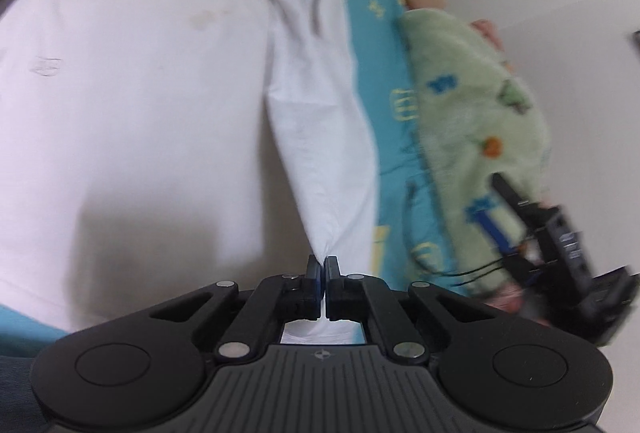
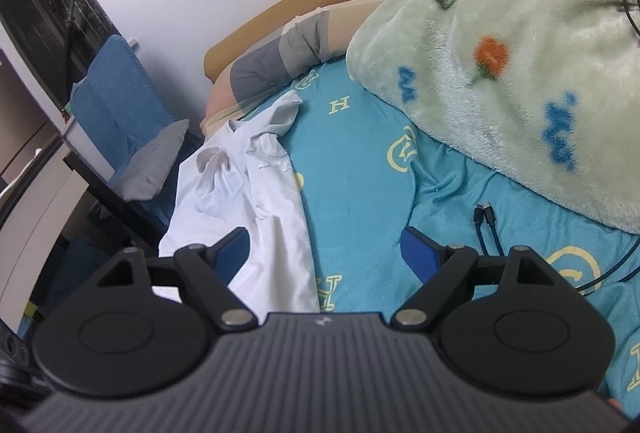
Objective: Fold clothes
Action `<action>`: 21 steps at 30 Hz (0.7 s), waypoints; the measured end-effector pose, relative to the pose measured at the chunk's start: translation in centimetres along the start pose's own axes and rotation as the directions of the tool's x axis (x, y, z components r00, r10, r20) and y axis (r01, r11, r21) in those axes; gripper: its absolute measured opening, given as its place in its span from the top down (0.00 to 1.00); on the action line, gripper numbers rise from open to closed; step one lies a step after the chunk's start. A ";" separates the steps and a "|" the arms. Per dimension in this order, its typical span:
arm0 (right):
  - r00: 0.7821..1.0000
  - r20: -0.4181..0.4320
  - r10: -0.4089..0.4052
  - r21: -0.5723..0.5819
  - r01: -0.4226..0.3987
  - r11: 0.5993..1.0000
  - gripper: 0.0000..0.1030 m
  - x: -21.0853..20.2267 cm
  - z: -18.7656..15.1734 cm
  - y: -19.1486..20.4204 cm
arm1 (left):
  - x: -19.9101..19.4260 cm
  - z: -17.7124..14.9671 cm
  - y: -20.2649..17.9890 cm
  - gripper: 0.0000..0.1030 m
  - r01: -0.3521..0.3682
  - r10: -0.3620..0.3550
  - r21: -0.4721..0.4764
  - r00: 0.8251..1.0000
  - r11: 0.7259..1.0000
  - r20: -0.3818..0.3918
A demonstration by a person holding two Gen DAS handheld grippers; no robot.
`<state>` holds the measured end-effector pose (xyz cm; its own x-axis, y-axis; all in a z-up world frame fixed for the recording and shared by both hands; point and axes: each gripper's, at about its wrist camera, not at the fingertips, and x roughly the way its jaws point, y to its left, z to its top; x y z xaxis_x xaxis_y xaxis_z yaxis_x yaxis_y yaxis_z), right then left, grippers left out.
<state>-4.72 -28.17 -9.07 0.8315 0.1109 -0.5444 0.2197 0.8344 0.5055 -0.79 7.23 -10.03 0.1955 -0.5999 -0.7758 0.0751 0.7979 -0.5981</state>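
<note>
A white garment (image 1: 132, 81) lies spread on a teal bed sheet (image 1: 380, 89). My left gripper (image 1: 323, 265) is shut on a pinched corner of the white cloth, which stretches away from the jaws in a taut fold (image 1: 320, 137). In the right wrist view the same white garment (image 2: 248, 193) lies rumpled along the bed's left edge. My right gripper (image 2: 324, 253) is open and empty above the teal sheet (image 2: 360, 185), its left finger (image 2: 234, 251) over the garment's edge. The right gripper (image 1: 560, 245) also shows blurred at the right of the left wrist view.
A pale green fleece blanket (image 2: 520, 45) is heaped at the right of the bed. A black cable (image 2: 490, 229) lies on the sheet beside it. A tan and grey pillow (image 2: 280, 57) lies at the head. A blue chair (image 2: 116, 105) stands off the bed's left side.
</note>
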 end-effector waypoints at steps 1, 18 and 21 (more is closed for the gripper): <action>1.000 0.000 0.000 -0.007 0.000 1.000 0.18 0.0 0.0 0.2 | 0.3 -0.1 0.2 0.99 -0.052 0.052 0.020 0.999 0.998 -0.002; 0.987 -0.100 0.129 -0.284 -0.153 0.946 0.23 6.1 1.3 7.7 | 0.5 -1.4 0.9 0.98 -0.117 0.112 0.028 0.981 0.993 0.157; 0.972 -0.162 0.168 -0.302 -0.211 0.929 0.23 11.0 2.0 10.4 | 0.0 -1.9 0.6 0.98 -0.121 0.107 0.069 0.977 0.990 0.187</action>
<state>7.71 -19.38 -8.45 0.7628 0.3357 -0.5526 -0.1258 0.9154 0.3824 -2.58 7.63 -10.77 0.3817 -0.4897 -0.7839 0.1183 0.8670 -0.4840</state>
